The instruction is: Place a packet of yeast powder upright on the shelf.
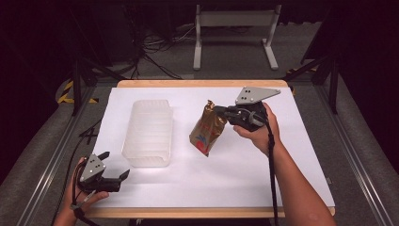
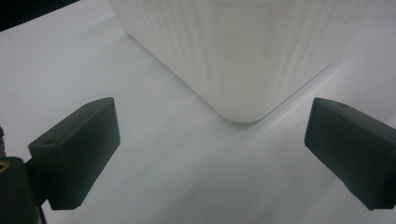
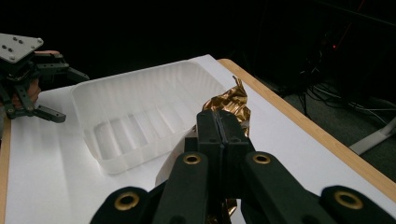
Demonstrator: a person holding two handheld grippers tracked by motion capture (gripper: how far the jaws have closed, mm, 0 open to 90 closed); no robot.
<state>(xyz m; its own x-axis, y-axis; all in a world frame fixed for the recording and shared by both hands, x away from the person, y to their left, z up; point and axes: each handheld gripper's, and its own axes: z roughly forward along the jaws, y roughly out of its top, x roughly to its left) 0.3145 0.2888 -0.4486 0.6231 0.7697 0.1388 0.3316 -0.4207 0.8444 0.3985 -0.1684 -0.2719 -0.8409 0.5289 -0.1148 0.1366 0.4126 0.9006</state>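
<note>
Bench (image 1: 282,179), covered by a white sheet with a wooden border showing at its far and near edges. Ribbed translucent plastic tub (image 1: 147,133) standing open side up in the left half of the bench, its long axis running from the near edge toward the far edge; in the right hand-held gripper's view its ribbed floor is bare. Gold foil snack pouch (image 1: 207,129) held up at the middle of the bench, just right of the tub, long axis tilted: crimped top corner pointing to the far edge and slightly right, lower corner pointing to the near edge. A red and blue printed mark sits near its lower end; the lettering is too small to read. Right hand-held gripper (image 1: 221,109), jaws pressed together on the pouch's upper crimped edge, the foil pinched between them. Left hand-held gripper (image 1: 114,166), at the near left corner of the bench, jaws spread wide apart and holding nothing, aimed at the near corner of the tub without touching it.
</note>
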